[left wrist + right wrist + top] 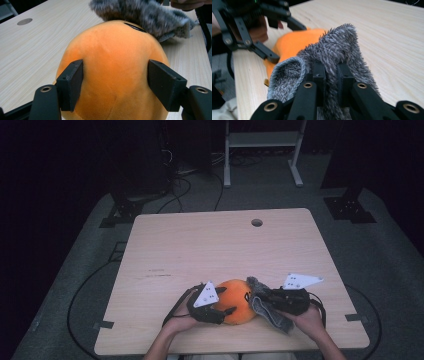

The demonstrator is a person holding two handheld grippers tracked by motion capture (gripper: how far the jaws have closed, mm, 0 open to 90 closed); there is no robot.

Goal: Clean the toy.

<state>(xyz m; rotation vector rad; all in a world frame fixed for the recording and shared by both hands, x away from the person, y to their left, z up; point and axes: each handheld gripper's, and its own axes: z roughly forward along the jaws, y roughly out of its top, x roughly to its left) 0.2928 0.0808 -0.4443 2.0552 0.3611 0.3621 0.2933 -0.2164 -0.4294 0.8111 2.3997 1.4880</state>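
Observation:
A round orange plush toy lies near the front edge of the wooden table. My left gripper straddles it from the left. In the left gripper view both pads press into the sides of the plush toy. My right gripper is shut on a grey fuzzy cloth, held against the toy's right side. The cloth folds over the right jaws, with the orange toy and my left gripper behind it. The cloth drapes over the toy's far top.
A round cable hole sits near the table's far edge. Bare tabletop stretches behind and to the left of the toy. Beyond the table, a white frame, black stand bases and cables rest on the dark floor.

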